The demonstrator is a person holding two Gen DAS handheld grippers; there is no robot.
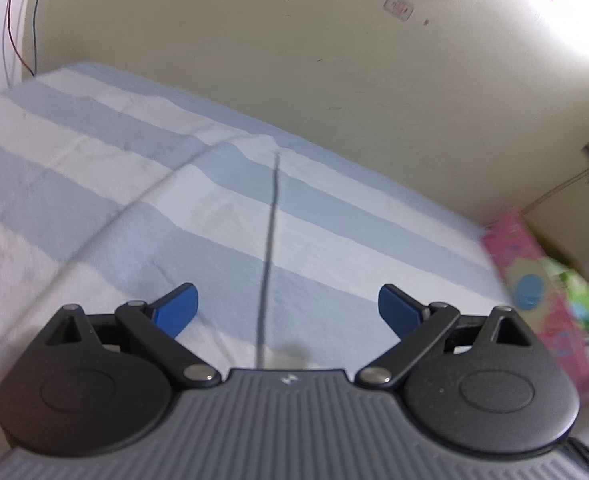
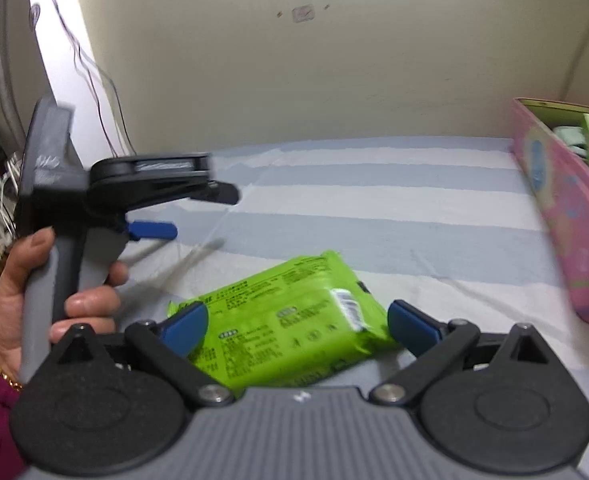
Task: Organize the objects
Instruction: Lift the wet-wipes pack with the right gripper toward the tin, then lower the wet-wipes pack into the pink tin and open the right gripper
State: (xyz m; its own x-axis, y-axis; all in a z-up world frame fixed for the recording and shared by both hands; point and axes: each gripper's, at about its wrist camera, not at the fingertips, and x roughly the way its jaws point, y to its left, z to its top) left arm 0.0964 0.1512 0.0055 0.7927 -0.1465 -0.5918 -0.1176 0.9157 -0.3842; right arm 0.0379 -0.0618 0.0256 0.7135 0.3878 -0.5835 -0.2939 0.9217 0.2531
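Lying slantwise between right gripper [image 2: 296,326] pads, spread and not pressing: green packet [image 2: 290,320]. Nearer than left gripper [image 2: 174,216], also spread, empty. Pink box [image 2: 566,216] off rightward.

Your green pack [image 2: 294,320] is shiny, crinkly plastic wrap with a paper-looking white label, and it lies on soft, matt striped cloth [image 1: 174,200]. Your right gripper [image 2: 297,326] has smooth blue plastic pads [image 2: 186,326], matt black plastic arms, a ribbed grey body and shiny little metal pins. The pink box [image 2: 566,216] looks like smooth printed card, and the wall [image 1: 294,60] is dull and painted.
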